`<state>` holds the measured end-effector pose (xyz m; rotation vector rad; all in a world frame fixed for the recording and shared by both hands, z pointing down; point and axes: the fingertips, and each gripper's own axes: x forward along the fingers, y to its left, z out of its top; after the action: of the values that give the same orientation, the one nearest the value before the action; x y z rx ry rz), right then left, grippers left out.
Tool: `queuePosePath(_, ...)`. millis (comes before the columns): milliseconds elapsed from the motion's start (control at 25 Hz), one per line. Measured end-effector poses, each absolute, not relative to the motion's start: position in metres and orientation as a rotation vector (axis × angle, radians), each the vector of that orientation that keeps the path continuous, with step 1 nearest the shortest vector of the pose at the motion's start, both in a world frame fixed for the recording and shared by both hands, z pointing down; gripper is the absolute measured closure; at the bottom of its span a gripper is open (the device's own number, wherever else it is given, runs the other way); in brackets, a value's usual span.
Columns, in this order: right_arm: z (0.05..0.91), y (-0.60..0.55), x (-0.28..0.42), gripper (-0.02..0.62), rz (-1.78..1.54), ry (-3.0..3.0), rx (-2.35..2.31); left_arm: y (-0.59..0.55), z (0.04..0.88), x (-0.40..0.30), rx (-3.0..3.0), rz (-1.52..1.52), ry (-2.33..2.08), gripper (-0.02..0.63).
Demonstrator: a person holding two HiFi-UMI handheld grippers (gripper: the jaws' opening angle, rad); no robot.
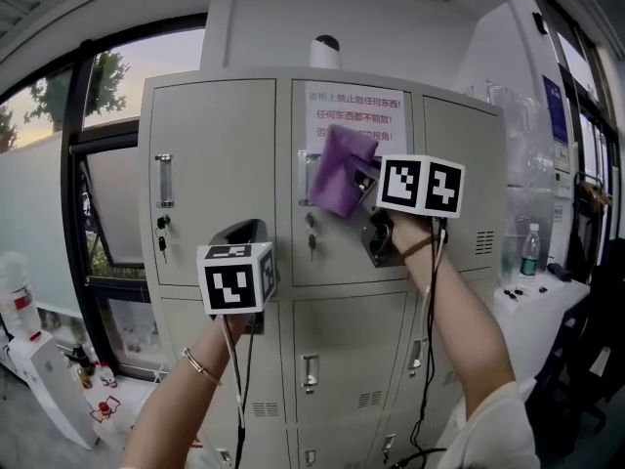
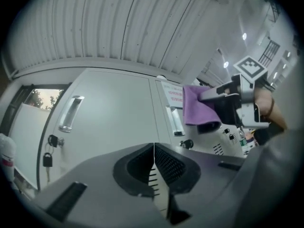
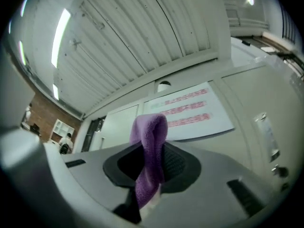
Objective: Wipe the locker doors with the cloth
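Note:
A grey metal locker bank [image 1: 225,174] fills the head view, with a paper notice [image 1: 354,117] in red print on its top middle door [image 1: 342,252]. My right gripper [image 1: 359,182] is shut on a purple cloth [image 1: 341,171], which is held against that door just below the notice. The cloth [image 3: 148,158] sticks up between the right jaws, and the notice [image 3: 187,108] lies beyond it. My left gripper [image 1: 244,234] hangs lower, near the seam beside the top left door [image 1: 210,135]. Its jaws [image 2: 153,167] are shut with nothing in them. The cloth [image 2: 199,106] also shows at right in the left gripper view.
Door handles [image 1: 164,180] and keys in locks [image 1: 162,225] stick out from the doors. A white object with a dark dome [image 1: 326,51] sits on the locker top. A table with a bottle [image 1: 530,250] stands at the right, a window [image 1: 98,164] and white gear [image 1: 44,379] at the left.

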<state>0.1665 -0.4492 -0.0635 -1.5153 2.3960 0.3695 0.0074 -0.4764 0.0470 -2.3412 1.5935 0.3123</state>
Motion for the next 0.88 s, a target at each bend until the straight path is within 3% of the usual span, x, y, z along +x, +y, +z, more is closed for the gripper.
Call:
queuePosePath(480,0.026,-0.475,-0.057,0.526,0.255,2.717,-1.174,-0.464,0.106,-0.145,-2.178,0.239,1.869,0.598)
queuePosePath(880,0.080,-0.503,-0.138,0.526,0.165,2.684,-1.205,-0.461,0.150,-0.235,-2.154,0.264,2.005,0.598)
